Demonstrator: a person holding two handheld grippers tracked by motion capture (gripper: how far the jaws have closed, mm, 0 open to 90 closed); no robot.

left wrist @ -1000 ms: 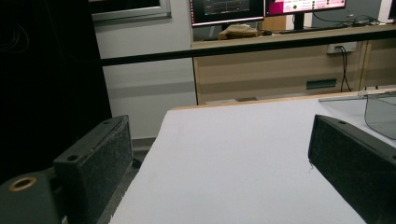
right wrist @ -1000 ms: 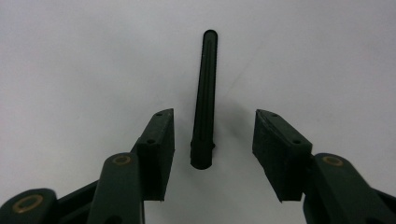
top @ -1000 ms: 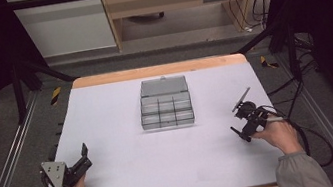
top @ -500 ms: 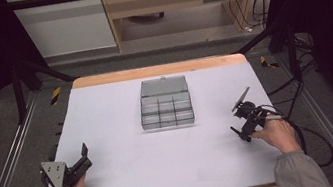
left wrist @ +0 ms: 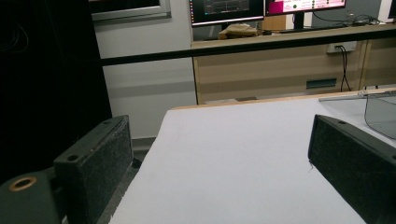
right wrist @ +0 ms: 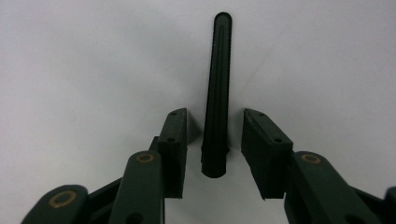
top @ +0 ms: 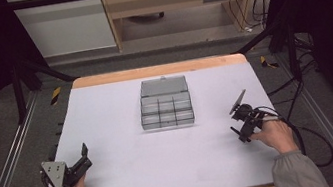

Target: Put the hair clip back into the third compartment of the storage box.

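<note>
Your right gripper (top: 241, 123) has slid a bit nearer the box (top: 166, 108); fingers released round a black stick (right wrist: 218, 93). Left gripper (top: 80, 160) w/ fingers released, nothing in them.

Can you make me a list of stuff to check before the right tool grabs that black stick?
1. Black stick sits between the right tool's jaws: ok.
2. Jaws apart, with a gap either side of the stick: ok.
3. Stick is already gripped: not ok, the jaws are not touching it.
4. Left tool is open and far off at the table's near left corner: ok.
5. Clear box is out of the way, mid-table: ok.
6. What the stick is: cannot tell.
</note>
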